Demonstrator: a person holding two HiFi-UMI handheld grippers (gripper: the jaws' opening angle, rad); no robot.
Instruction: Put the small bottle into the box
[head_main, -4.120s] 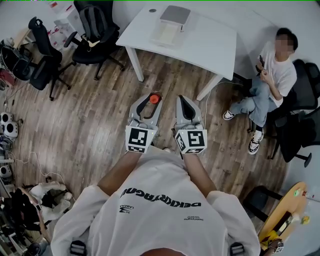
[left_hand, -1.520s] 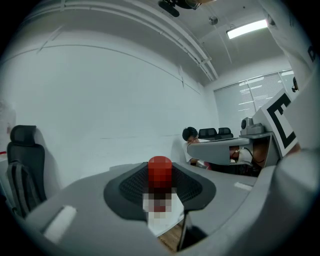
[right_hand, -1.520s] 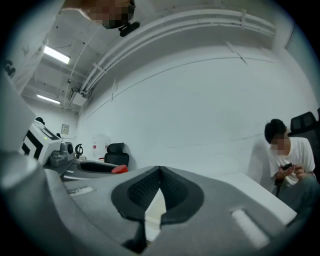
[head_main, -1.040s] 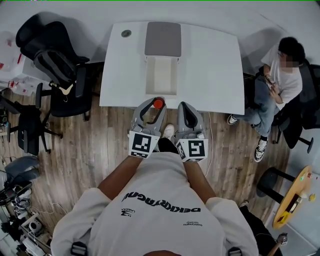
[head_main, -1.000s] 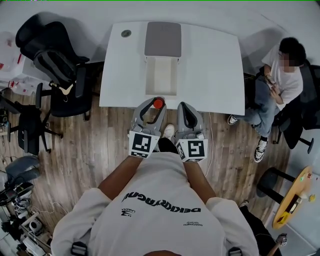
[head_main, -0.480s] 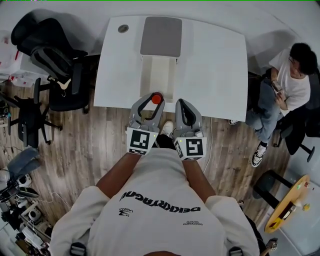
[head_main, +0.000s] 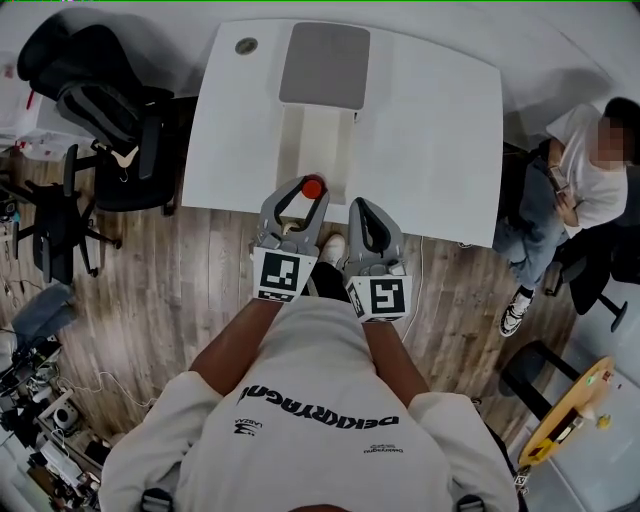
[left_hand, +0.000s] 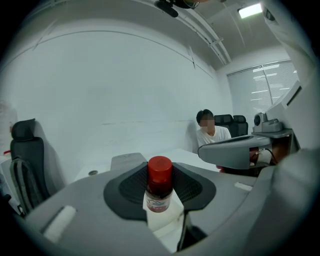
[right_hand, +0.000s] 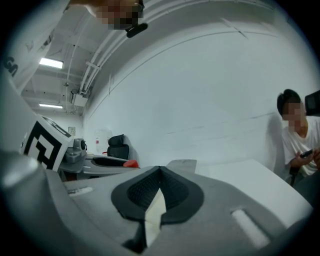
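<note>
Small bottle: a small, white-labelled bottle with a red cap, upright, pinched between the left gripper's jaws.
Right gripper: jaws closed together, nothing between them.
Box: an open white rectangular box on the white table, just beyond the bottle.

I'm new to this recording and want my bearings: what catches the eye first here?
A red-capped small bottle stands clamped in the left gripper, at the near edge of the white table. Just beyond it lies an open box with a grey lid; a person sits at the right.
</note>
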